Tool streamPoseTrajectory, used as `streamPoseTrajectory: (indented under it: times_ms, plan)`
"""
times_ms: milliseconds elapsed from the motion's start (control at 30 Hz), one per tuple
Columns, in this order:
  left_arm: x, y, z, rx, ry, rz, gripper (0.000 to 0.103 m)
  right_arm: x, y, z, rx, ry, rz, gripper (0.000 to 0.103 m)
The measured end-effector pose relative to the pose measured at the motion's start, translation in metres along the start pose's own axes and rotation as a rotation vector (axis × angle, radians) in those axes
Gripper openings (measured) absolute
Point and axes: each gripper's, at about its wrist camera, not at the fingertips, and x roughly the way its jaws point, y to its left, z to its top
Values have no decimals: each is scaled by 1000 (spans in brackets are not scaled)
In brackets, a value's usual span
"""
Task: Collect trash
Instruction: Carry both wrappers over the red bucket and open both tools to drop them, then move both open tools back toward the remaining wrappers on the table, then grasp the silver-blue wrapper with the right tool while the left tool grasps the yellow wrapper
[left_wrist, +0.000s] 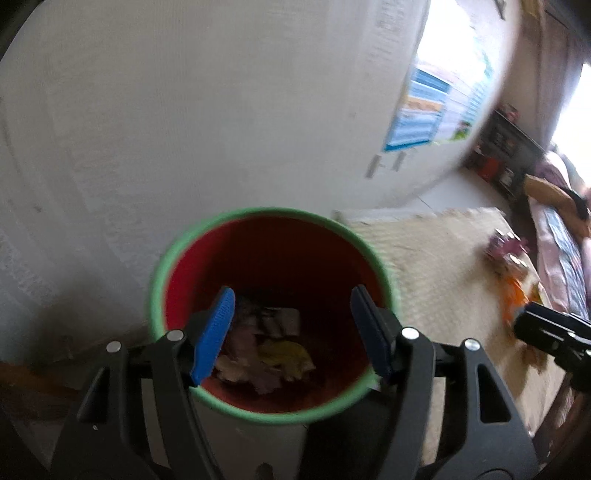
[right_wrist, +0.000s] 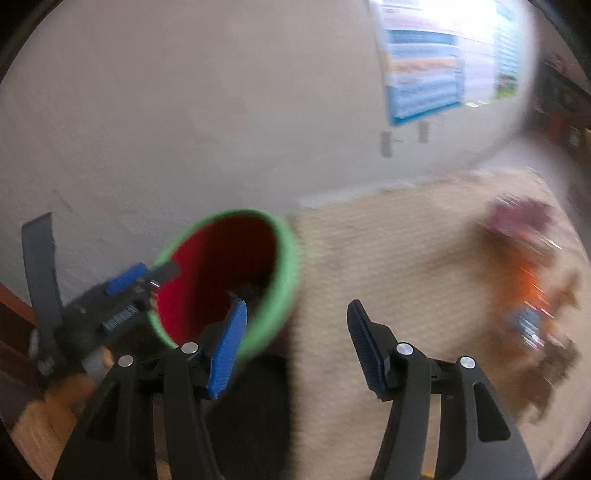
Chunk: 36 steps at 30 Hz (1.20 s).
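Woven mat (right_wrist: 388, 258) beside white wall (left_wrist: 184, 110)

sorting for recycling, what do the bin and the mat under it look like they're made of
Bin: probably plastic; smooth, evenly coloured red wall with a green rim. Mat: looks like woven straw or a similar fibre; beige with a fine checked weave, though blur leaves it uncertain.

The left wrist camera is looking steeply down along its own fingers, close above the red bin (left_wrist: 273, 310), whose green-rimmed mouth is filling the lower centre of the frame. The right wrist camera is sitting further to the side, seeing the same bin (right_wrist: 225, 277) obliquely at lower left, with the woven mat (right_wrist: 399, 258) spreading across the right. Both views are sharing the bin, the white wall with the poster (left_wrist: 424, 107) at upper right, and the blurred litter (right_wrist: 532, 280) on the mat.
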Motion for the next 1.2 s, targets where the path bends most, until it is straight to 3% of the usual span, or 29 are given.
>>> streamPoseTrajectory:
  times_ms: [267,367,500,667,700,733,933,1000,1200]
  plan:
    - [-3,-90,-22,176,55,-185,63,-61,-123,-110,209,167,-199,58]
    - [-4,-118,-30,236,83,-268,63,-72,-139,-150,257,234,-210,64]
    - [-9,-151,-47,348,104,-311,63,-65,-149,-187,312,297,-169,64]
    - [-15,-168,-59,415,141,-335,63,-48,-148,-195,359,308,-79,63]
    - [-16,-169,-60,422,145,-334,63,-45,-144,-196,352,315,-61,56]
    - [-16,-170,-61,428,147,-331,63,-43,-141,-197,340,314,-56,56]
    - [-16,-187,-74,459,203,-411,63,-56,-155,-184,369,178,-119,53]
    - [-16,-198,-86,508,227,-455,63,-57,-164,-175,376,144,-141,57]
    - [-7,-235,-128,680,353,-534,63,-68,-172,-170,351,135,-172,58]
